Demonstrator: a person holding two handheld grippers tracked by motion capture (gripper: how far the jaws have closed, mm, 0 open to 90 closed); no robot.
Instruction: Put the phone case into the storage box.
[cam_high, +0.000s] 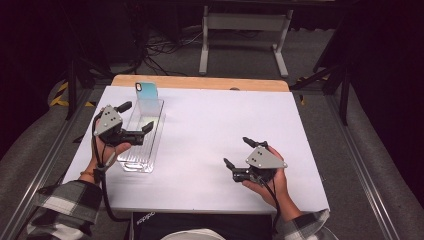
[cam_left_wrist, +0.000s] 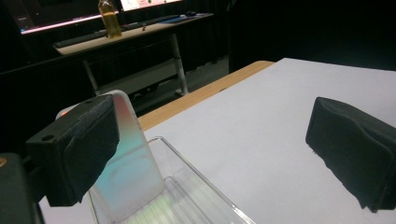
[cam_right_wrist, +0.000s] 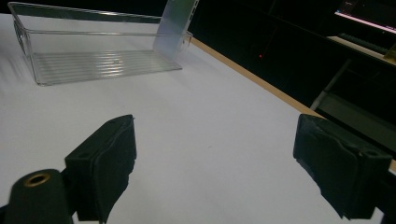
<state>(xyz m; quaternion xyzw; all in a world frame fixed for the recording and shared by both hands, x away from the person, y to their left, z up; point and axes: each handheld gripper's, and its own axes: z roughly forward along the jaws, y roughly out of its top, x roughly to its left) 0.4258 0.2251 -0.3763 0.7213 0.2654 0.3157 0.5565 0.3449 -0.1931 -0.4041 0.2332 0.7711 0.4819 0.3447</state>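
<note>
A: Over the tray (cam_high: 141, 145), left gripper (cam_high: 134, 118) — state?
B: Jaws wide apart, nothing held. Phone (cam_high: 146, 92) leans upright at the tray's far end, probably so it's easy to pinch.
A: Right gripper (cam_high: 239, 152)?
B: Wide too, empty, parked on the table (cam_high: 210, 125), well clear.

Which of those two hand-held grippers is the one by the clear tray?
The left gripper, hovering over the clear tray where the phone stands at the far end. The right gripper is apart, over bare white table. Both are open.
</note>
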